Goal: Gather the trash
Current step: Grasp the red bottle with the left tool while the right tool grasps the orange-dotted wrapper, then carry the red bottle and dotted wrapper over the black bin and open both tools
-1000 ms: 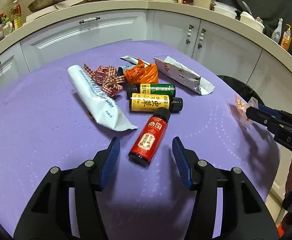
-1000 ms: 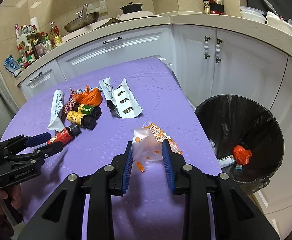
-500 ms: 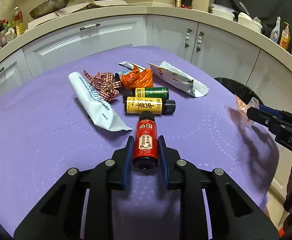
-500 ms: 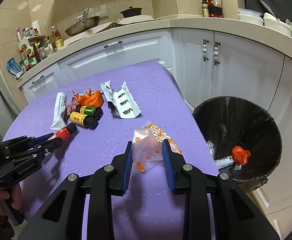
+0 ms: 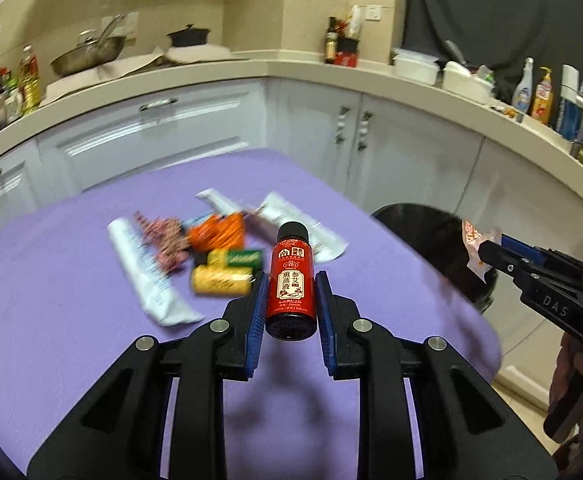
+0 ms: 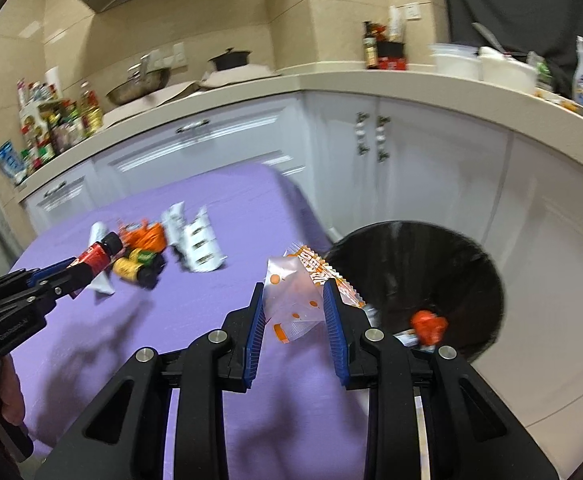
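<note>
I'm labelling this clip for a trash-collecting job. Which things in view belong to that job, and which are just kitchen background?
Part of the job:
- red bottle, held in left gripper
- clear orange-printed wrapper, held in right gripper
- black bin
- yellow bottle, green bottle, orange bag, white wrappers on the purple table

Just background:
- pan
- black pot
- soap bottles

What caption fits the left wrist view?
Left hand-held gripper lifts a small red-labelled bottle above the purple-covered table.
</note>
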A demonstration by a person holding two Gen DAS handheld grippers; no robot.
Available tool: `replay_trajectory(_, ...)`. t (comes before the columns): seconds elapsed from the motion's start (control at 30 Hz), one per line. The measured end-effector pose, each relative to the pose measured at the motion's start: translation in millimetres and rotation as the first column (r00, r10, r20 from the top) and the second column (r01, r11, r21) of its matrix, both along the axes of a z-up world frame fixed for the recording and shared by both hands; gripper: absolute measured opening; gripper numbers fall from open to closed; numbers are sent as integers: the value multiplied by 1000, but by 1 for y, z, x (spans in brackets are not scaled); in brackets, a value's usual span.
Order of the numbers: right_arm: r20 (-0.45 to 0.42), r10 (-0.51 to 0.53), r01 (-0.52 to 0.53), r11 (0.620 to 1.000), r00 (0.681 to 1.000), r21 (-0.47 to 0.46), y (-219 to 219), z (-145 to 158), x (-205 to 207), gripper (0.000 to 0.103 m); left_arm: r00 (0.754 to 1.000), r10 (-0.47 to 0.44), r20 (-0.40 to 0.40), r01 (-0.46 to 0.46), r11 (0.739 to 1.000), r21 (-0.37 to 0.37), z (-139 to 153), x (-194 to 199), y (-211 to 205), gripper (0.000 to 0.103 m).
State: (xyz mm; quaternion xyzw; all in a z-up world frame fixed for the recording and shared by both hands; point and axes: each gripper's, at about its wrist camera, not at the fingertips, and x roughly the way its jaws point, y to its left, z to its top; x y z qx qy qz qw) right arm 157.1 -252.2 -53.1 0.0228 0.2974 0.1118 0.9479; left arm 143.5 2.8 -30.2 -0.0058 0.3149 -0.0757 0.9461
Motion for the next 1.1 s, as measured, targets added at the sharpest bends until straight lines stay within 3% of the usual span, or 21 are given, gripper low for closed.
replay_trajectory(0.27,51,-108,109,994,993,-20,-44,10,9,30,996,-68,64,69,997,-20,15,26,-56,23)
replay_trajectory(0.57,87,-187,191,981,978,-35,-80,5,35,30,984,-144,106,141,990,29,14,65,-129,23)
replay_trajectory(1.0,29,-228,228,973,973,-19,-109,-33,77,30,985,-174,-15,174,981,80,-29,130,-187,23)
replay_trajectory(1.1,17,-235,235,972,972,-20,-112,-41,86,38,985,-165,-57,170,981,89,-39,142,-193,29)
